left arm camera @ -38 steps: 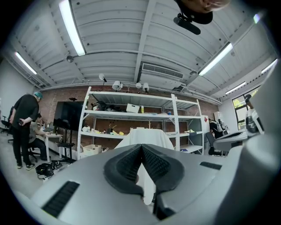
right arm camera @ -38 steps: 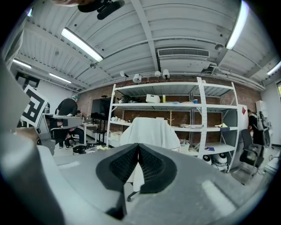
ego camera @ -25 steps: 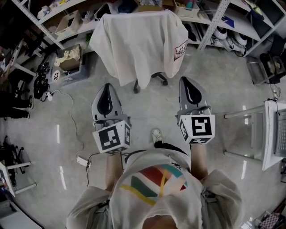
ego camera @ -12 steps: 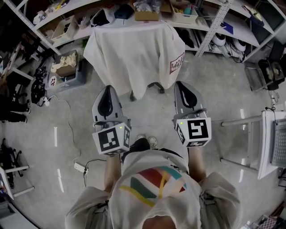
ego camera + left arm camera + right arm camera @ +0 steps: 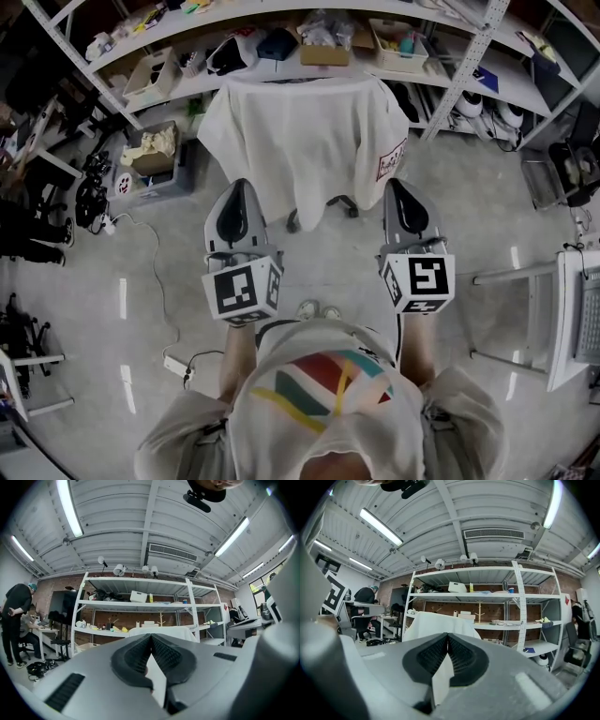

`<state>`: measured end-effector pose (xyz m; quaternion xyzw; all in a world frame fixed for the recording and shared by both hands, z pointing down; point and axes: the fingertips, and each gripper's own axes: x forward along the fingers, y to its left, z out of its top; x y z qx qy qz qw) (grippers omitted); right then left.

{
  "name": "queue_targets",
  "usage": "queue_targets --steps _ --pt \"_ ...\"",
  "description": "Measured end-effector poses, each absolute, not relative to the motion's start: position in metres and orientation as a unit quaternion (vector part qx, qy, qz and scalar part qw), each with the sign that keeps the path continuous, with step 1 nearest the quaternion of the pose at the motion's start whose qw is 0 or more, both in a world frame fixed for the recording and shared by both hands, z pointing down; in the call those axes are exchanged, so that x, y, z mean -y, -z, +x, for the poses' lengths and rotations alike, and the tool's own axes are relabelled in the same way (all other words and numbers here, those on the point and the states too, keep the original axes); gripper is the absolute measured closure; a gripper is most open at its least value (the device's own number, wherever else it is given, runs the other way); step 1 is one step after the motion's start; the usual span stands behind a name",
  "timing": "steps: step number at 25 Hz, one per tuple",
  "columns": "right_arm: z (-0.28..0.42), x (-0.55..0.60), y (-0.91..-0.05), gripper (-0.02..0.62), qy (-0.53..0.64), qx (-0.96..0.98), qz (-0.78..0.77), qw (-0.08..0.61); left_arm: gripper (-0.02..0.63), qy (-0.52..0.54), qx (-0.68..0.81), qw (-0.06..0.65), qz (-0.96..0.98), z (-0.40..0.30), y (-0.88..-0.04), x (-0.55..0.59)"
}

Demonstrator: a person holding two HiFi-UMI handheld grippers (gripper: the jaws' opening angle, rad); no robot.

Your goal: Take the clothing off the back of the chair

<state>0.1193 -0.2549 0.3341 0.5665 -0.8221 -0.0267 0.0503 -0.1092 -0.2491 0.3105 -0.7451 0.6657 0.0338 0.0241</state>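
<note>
A white T-shirt (image 5: 300,141) with a small red print on one sleeve hangs over the back of a wheeled chair (image 5: 328,208) in front of the shelves. In the head view my left gripper (image 5: 234,185) and right gripper (image 5: 398,183) are held level on either side of the shirt's lower hem, short of it. Both are shut with nothing between the jaws. The left gripper view shows the shirt (image 5: 173,631) just above my shut left gripper (image 5: 151,635). In the right gripper view the shirt (image 5: 436,624) stands ahead and to the left of my shut right gripper (image 5: 447,634).
Metal shelving (image 5: 309,37) with boxes and clutter runs behind the chair. A grey bin (image 5: 155,155) sits on the floor at the left, and a power strip with cable (image 5: 176,361) lies near my feet. A white table (image 5: 567,309) is at the right. A person (image 5: 16,616) stands at a desk far left.
Both grippers have been carried forward toward the chair as the person stepped closer, so their tips now flank the shirt's hem. The jaws stayed shut.
</note>
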Motion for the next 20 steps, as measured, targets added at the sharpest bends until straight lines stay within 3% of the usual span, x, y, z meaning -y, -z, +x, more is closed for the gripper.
queue_targets --steps 20 --pt "0.088 0.29 -0.318 0.589 0.038 0.823 0.565 0.045 0.592 -0.028 -0.642 0.023 -0.766 -0.147 -0.307 0.29"
